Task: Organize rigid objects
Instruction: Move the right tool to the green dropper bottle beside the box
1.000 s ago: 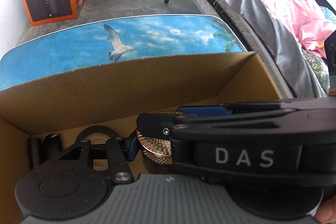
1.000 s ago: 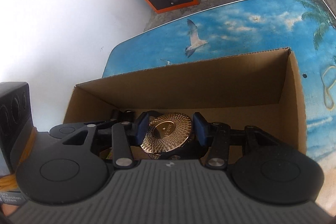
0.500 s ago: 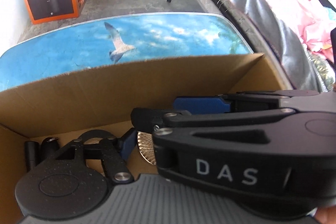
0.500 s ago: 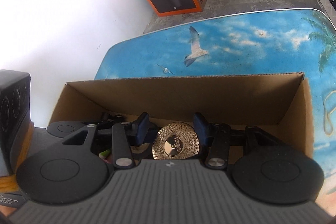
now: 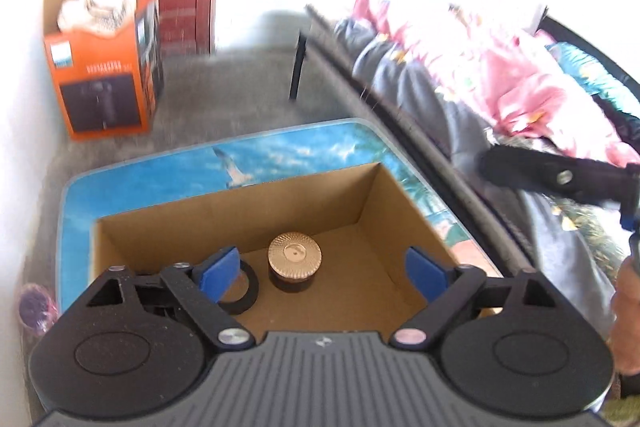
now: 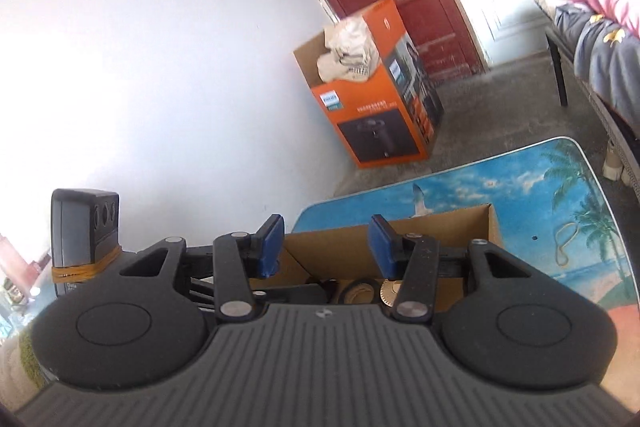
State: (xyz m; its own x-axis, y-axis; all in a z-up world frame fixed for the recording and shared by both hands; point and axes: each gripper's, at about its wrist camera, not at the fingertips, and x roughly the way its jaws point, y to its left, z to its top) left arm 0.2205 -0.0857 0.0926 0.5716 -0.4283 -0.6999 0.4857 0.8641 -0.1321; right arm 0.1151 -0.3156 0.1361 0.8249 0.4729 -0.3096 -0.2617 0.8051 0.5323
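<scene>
A glossy tabletop (image 5: 280,151) printed with sky and a gull fills mid-frame, bearing a plain corrugated cardboard box (image 5: 312,203). Inside, at lower centre, stands a round jar (image 5: 295,262) with a ridged gold lid, beside a black ring (image 5: 242,287). The left gripper (image 5: 323,269) is opening with nothing between its blue pads, and the right gripper (image 6: 327,247) stands part-open and empty.

— Where does the open brown cardboard box (image 5: 384,203) sit?

— On the low table with the printed sky-and-seagull top (image 5: 280,151), at its near end. Inside, a dark jar with a ribbed gold lid (image 5: 295,257) stands upright on the floor of the box, and a black tape ring (image 5: 244,287) lies flat just left of it.

— And around the table?

— Behind it, on the floor against the wall, an orange printed carton (image 5: 108,83). To the right, a bed with pink and grey bedding (image 5: 460,67).
</scene>
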